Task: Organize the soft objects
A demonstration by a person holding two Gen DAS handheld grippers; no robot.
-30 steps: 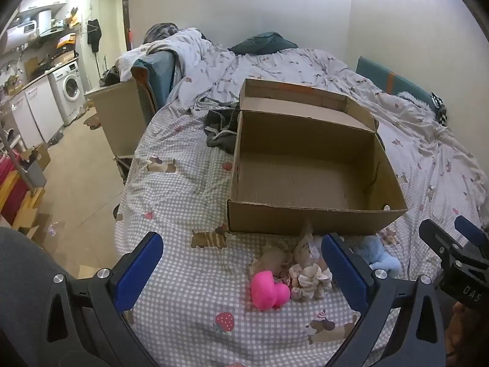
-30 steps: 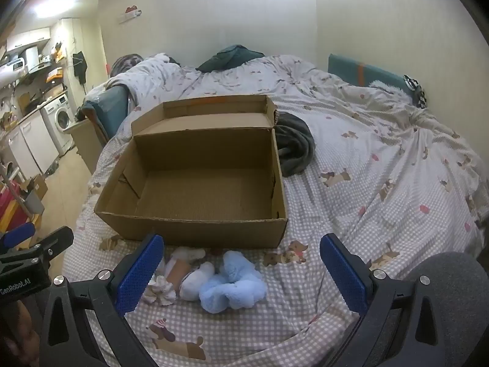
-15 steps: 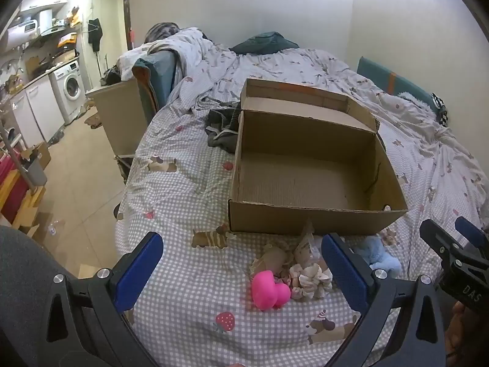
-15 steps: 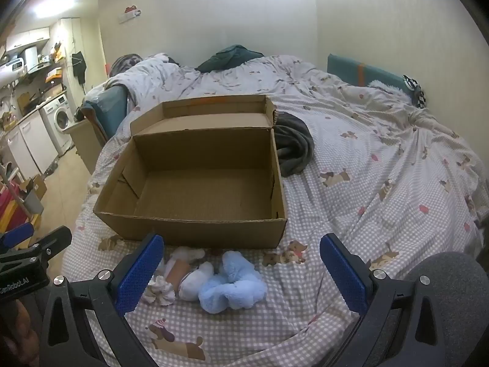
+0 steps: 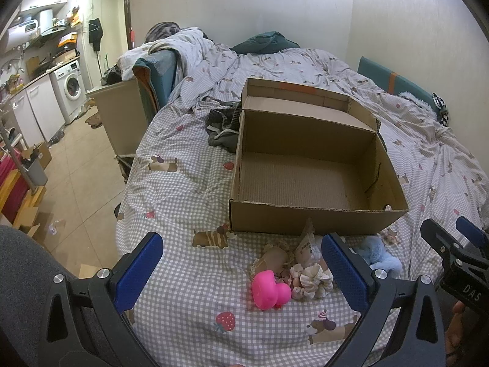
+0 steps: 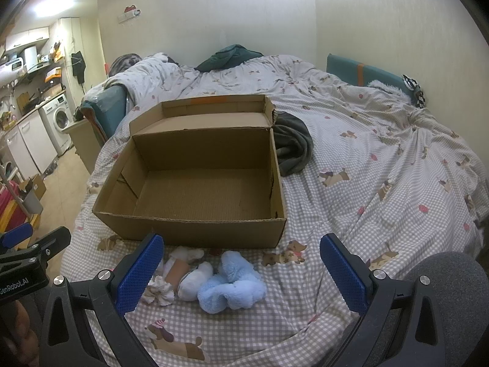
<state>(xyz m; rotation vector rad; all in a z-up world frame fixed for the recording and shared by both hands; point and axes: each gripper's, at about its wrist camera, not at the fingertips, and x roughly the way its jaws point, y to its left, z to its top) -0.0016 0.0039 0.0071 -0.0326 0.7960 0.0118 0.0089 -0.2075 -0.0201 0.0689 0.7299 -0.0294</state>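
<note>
An open, empty cardboard box (image 5: 318, 220) stands on the bed; it also shows in the right wrist view (image 6: 195, 229). In front of it lie small soft things: a pink toy (image 5: 270, 289), a cream scrunchie (image 5: 311, 278), a tan bundle (image 5: 272, 258) and a blue fluffy scrunchie (image 6: 232, 284). A white and brown roll (image 6: 183, 272) lies left of the blue one. My left gripper (image 5: 241, 269) is open, above the bed before the pile. My right gripper (image 6: 241, 270) is open and empty, with the blue scrunchie between its fingers in view.
A dark grey cloth (image 6: 292, 148) lies behind the box. The checked bedsheet (image 6: 382, 202) spreads to the right. The bed's left edge drops to a tiled floor (image 5: 79, 189), with a washing machine (image 5: 71, 87) and cabinets beyond.
</note>
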